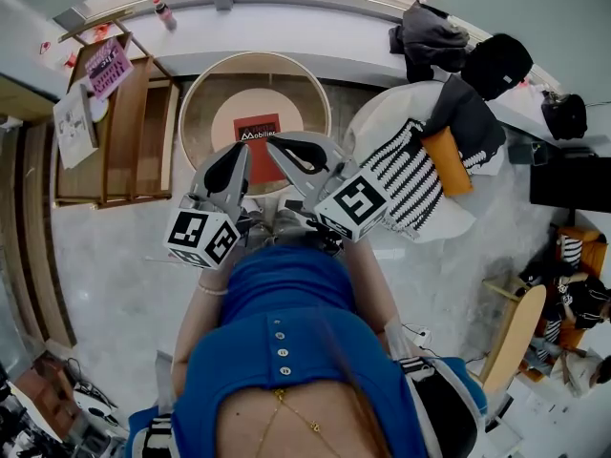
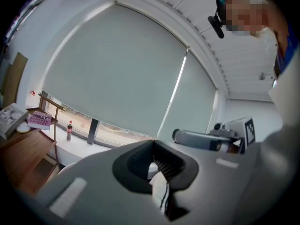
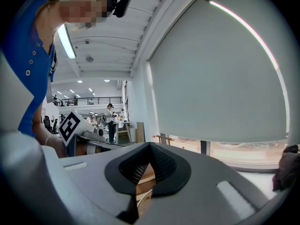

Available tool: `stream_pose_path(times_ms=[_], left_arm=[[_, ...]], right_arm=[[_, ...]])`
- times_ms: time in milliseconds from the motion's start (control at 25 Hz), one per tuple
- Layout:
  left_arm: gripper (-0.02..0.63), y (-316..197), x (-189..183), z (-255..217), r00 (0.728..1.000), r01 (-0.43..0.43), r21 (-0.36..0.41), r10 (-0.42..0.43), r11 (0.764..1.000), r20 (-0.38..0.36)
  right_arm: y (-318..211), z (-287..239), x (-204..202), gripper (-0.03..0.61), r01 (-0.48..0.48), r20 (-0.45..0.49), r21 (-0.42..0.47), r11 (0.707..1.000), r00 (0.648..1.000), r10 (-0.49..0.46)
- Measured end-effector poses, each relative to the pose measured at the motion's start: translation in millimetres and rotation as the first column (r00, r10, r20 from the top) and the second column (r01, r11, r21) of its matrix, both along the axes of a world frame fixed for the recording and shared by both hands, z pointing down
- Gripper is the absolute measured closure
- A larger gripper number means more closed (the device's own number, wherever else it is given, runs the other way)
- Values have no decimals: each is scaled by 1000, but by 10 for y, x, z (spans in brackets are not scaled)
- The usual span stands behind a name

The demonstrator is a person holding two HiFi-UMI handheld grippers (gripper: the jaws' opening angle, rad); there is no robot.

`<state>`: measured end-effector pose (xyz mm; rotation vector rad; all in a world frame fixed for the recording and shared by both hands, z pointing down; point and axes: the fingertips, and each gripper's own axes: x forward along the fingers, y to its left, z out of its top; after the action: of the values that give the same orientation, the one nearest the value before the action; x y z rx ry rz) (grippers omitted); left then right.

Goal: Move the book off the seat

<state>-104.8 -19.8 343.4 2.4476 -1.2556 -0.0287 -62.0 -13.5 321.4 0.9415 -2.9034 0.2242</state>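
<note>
A red book (image 1: 257,130) is lying at the centre of the round seat (image 1: 196,98), in the upper middle of the head view. Just below it in the frame, the left gripper (image 1: 241,153) and right gripper (image 1: 275,147) are hovering side by side, tips angling toward each other, fingers pressed fully together and gripping nothing.

Left gripper (image 2: 153,144), jaws closed, faces a drawn window blind (image 2: 117,69).

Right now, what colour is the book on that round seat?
The book is red with white lettering, clearest in the head view.
</note>
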Motion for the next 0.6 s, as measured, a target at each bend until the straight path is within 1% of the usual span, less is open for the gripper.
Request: stream_pose_path(times_ms=[600], left_arm=[[612,-152,33,8,1000,-2,0,2,1000,6]], right_arm=[[-143,39,-29,578,18,-10,-13,1000,1000,-18]])
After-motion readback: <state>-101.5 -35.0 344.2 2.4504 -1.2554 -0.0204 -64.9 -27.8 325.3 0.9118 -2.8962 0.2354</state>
